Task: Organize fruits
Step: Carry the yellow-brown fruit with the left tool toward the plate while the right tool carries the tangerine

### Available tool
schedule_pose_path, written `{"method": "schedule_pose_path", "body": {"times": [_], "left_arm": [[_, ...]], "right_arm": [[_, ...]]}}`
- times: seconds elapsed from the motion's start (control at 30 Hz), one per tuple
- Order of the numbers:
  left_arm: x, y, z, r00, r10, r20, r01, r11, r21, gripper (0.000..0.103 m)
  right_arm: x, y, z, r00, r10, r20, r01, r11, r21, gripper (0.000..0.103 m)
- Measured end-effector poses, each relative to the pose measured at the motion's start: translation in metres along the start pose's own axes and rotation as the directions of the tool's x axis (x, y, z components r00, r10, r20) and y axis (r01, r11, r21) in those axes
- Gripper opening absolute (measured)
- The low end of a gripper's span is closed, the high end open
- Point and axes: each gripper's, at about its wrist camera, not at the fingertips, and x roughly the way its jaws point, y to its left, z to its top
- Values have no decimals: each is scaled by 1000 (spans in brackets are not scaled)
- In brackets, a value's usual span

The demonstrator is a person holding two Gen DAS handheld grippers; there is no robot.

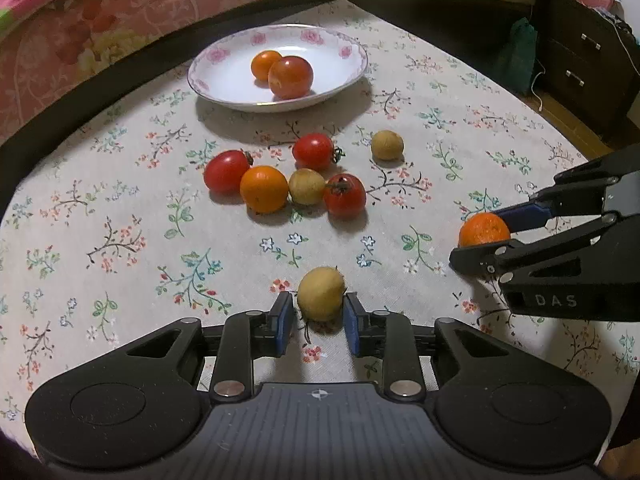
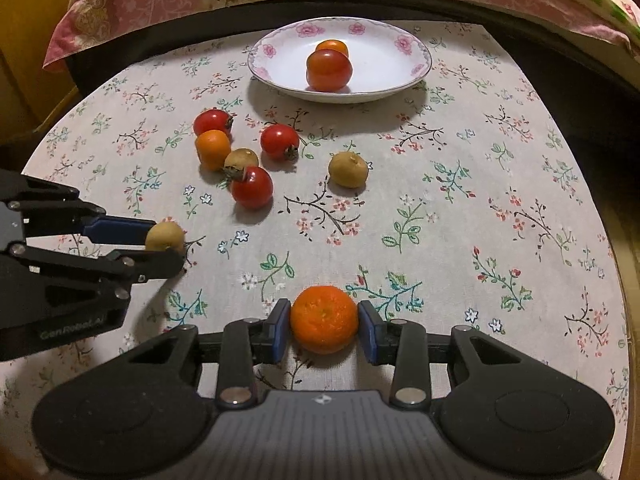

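Observation:
My left gripper (image 1: 319, 301) is shut on a small yellow-brown fruit (image 1: 321, 294), low over the floral tablecloth. My right gripper (image 2: 324, 316) is shut on a small orange (image 2: 324, 319), also close to the cloth. Each gripper shows from the side in the other view: the right gripper (image 1: 482, 242) with its orange (image 1: 483, 229), the left gripper (image 2: 168, 240) with its fruit (image 2: 165, 235). A white flowered plate (image 1: 224, 60) at the far side holds an orange (image 1: 264, 63) and a red-orange tomato (image 1: 291, 77).
Mid-table lies a cluster: three red tomatoes (image 1: 226, 171), (image 1: 313, 151), (image 1: 345, 194), an orange (image 1: 264, 189) and a yellow-brown fruit (image 1: 306, 186). Another yellow-brown fruit (image 1: 387, 145) lies apart to the right. A pink floral bedspread (image 1: 100, 20) runs behind the table; dark drawers (image 1: 580, 60) stand at right.

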Motion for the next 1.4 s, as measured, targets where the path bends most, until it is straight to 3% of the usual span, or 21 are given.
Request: {"method": "schedule_pose_path", "body": {"times": [0.4,0.77,1.4], "left_arm": [[3,-3,1,1000,-9,9,9,1000,1,38],[3,-5,-1,1000,1,-1,-1,1000,-7,35],[2,-5,2,1000,-12,10,12,1000,-6,32]], "right_arm": [[-3,-4,-3,1000,13,5,-13,1000,20,38],[-5,4,-8,1000,-13,21,14,999,-37,34],[-6,10,2,999,0,38,1,1000,-15,34]]}}
